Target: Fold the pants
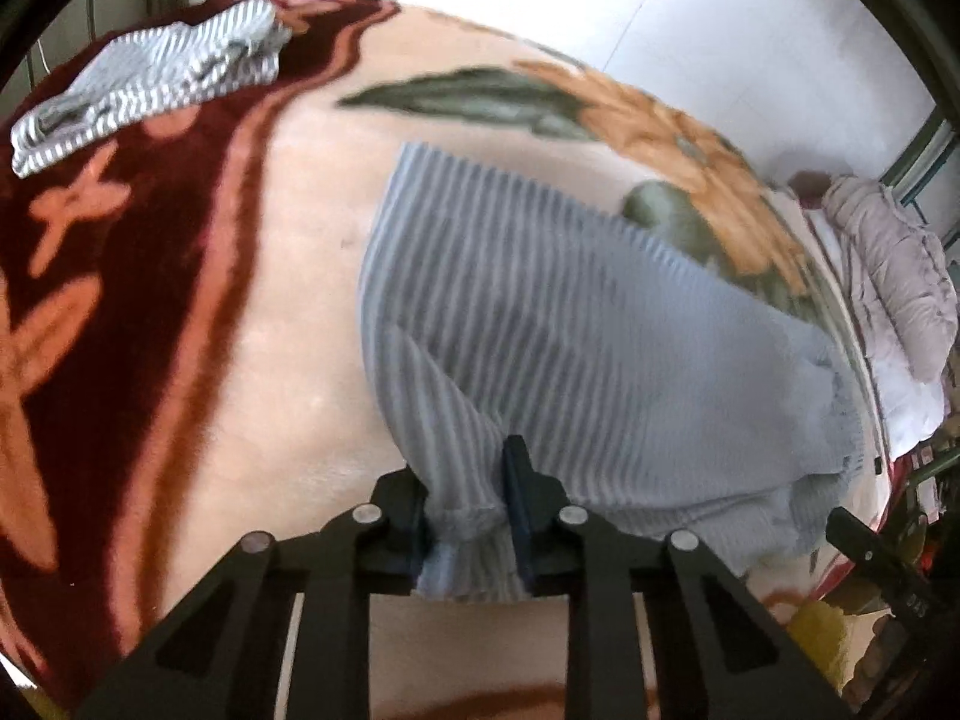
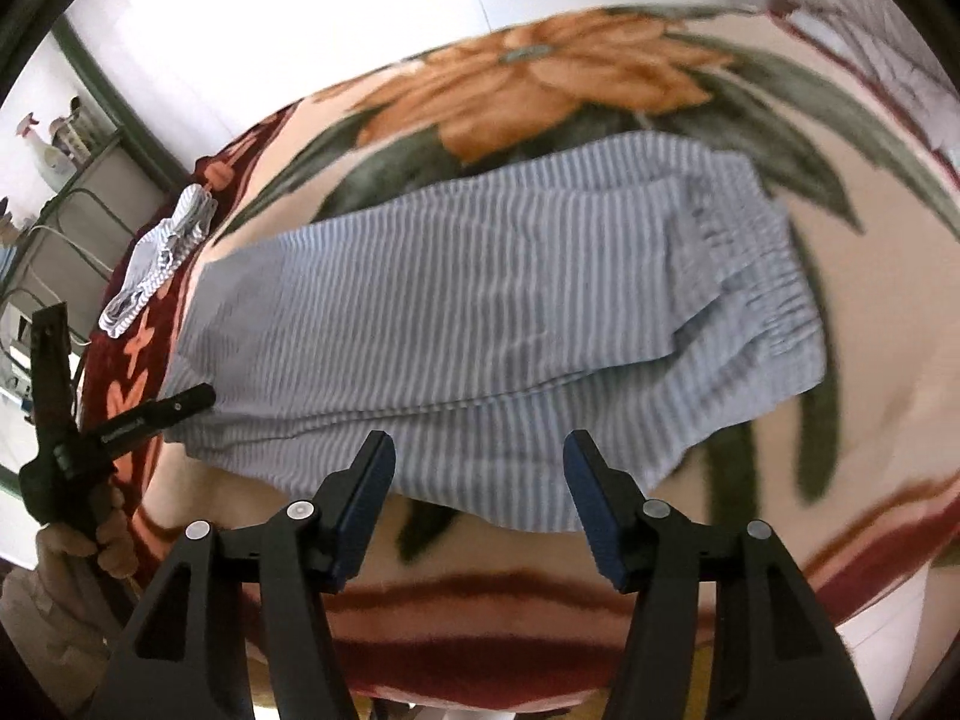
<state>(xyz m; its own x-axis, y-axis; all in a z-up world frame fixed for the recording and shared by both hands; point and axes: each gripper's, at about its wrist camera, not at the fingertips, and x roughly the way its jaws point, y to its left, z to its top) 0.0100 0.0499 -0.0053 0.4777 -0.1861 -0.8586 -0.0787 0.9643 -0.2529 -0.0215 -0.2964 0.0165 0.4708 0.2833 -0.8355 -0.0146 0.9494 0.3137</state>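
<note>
My left gripper clamps a bunched edge of the striped pants, which lie folded on the floral blanket; my right gripper hangs released just above their near edge.

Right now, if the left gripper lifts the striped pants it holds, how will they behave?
The pants will probably drape limply: the fabric bunches between the left gripper fingers. They look thin, so probably light. The folded layers may slide apart on the blanket.

Floral blanket w/ striped pants & crumpled striped garment on it.
</note>
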